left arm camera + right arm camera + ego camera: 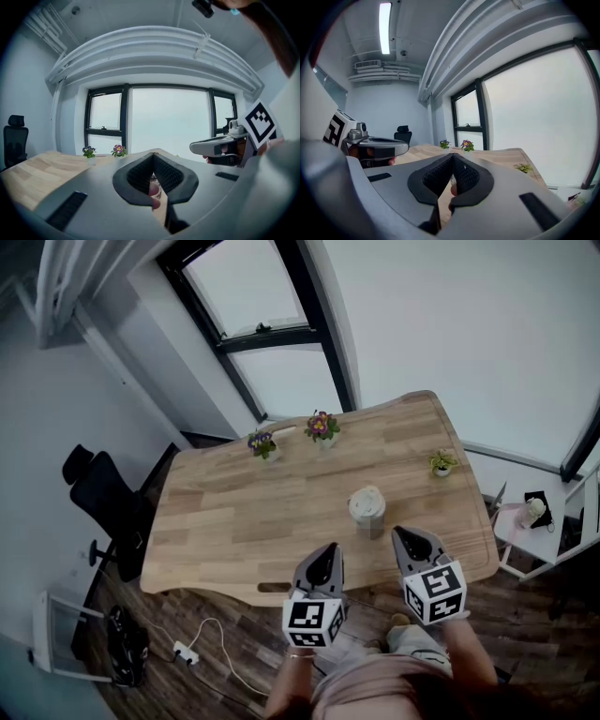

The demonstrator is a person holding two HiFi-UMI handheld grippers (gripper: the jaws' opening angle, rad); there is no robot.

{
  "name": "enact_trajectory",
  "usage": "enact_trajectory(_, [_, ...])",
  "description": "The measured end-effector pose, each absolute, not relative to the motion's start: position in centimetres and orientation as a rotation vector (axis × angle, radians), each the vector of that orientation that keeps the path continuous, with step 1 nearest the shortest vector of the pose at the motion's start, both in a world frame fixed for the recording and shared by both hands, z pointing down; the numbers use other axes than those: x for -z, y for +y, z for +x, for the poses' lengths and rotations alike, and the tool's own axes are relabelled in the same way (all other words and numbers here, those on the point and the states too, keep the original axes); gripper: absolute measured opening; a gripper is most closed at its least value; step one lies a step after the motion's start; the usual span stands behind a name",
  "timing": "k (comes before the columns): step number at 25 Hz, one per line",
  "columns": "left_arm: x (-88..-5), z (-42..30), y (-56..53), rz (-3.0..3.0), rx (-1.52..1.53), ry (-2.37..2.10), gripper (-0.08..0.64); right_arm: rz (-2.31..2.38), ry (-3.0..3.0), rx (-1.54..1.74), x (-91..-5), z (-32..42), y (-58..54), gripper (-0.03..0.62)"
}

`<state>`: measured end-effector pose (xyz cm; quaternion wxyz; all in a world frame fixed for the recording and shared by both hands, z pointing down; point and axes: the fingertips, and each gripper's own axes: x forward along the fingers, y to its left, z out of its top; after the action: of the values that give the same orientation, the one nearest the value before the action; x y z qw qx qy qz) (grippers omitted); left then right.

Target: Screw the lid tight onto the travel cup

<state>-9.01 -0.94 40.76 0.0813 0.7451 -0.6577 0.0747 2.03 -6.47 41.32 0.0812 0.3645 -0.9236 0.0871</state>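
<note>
The travel cup (367, 508), pale beige with its lid on top, stands upright on the wooden table (234, 512), near the front edge and right of centre. My left gripper (329, 552) hangs over the table's front edge, below and left of the cup, shut and holding nothing. My right gripper (402, 536) is just right of and below the cup, apart from it, also shut and holding nothing. In the left gripper view the pads (140, 173) meet, and the right gripper (220, 147) shows alongside. In the right gripper view the pads (464, 172) meet too. Both sets of jaws hide the cup.
Two small pots of flowers (263, 443) (322, 427) stand at the table's far edge, a green plant (442, 463) at its right edge. A black office chair (103, 493) is left of the table, a white side table (534, 521) right. A power strip (185, 651) lies on the floor.
</note>
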Motion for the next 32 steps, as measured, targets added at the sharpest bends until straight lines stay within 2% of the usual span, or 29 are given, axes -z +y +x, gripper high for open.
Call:
enact_trajectory(16, [-34.9, -10.3, 3.1, 2.318, -0.156, -1.991, 0.002, 1.209, -2.773, -0.149, -36.1, 1.5, -2.0, 0.0])
enact_trajectory(32, [-35.1, -10.7, 6.4, 2.356, -0.148, -1.942, 0.002, 1.284, -2.736, -0.109, -34.9, 1.6, 1.7, 0.0])
